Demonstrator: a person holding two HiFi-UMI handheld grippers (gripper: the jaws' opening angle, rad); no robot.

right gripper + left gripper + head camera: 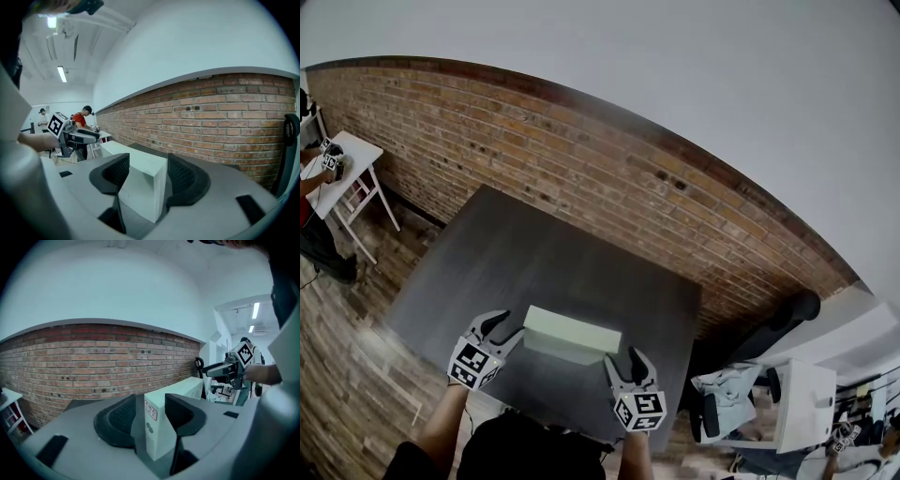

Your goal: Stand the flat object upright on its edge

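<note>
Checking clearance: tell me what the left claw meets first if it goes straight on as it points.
The white box, already gripped in the left claw. Beyond that, the way looks free over the dark table up to the brick wall, though depth is unclear.

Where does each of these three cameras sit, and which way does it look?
Head view: on the person's head, looking steeply down at a dark table by a brick wall; shows forearms and the left gripper and right gripper holding a white box by its ends.
Left gripper view: on the left gripper, looking along its fingers, closed on the box, towards the wall.
Right gripper view: on the right gripper, likewise along its fingers, towards the wall.
Shared: each gripper view sees the box and the other gripper across it.
</note>
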